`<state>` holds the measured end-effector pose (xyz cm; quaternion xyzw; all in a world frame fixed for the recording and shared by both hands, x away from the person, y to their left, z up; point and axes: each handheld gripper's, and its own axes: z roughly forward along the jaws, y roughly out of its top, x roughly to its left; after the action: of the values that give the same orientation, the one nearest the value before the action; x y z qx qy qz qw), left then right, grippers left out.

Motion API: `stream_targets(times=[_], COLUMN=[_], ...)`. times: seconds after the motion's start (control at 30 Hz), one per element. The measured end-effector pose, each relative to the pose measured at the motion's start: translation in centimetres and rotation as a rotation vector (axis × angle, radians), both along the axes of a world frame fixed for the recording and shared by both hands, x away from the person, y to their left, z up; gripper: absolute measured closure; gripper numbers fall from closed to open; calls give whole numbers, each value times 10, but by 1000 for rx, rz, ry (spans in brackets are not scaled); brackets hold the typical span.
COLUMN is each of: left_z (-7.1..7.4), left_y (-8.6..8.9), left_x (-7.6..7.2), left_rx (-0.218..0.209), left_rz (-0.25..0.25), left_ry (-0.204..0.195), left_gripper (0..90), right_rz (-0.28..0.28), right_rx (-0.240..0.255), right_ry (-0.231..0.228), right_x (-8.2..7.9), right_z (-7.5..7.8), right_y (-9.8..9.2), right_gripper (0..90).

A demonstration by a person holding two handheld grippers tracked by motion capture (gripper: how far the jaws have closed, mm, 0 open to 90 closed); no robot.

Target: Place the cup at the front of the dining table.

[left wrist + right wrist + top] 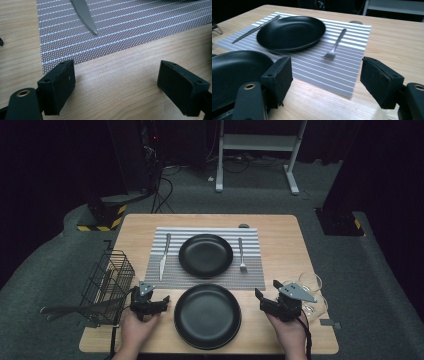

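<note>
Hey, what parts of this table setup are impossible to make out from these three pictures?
- Wire basket contents: high view, too small and dark behind the mesh to name.
- Knife handle: left gripper view, cut off by the top edge.
- Clear glass items: high view, partly hidden behind the right gripper, number unclear.
- Near black plate: right gripper view, cut off at the left edge.

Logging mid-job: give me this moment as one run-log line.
left gripper: open, empty | right gripper: open, empty | near plate: on table between them, untouched | far plate: on placemat between knife and fork
</note>
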<state>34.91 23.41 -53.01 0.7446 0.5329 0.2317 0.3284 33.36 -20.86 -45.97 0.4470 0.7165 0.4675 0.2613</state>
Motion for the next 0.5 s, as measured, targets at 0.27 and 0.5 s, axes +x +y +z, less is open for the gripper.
stream_targets(times=[0.27,0.5], left_z=[0,0], left_y=[0,0], left_x=[0,0], left_rx=[0,0], left_rz=[0,0], left_ry=[0,0], left_gripper=[151,152], right_rz=[-64,-97], right_rx=[11,21], right_ry=[8,7], right_x=[2,0], right_z=[-2,-2], right_y=[-15,-24], right_gripper=[306,356])
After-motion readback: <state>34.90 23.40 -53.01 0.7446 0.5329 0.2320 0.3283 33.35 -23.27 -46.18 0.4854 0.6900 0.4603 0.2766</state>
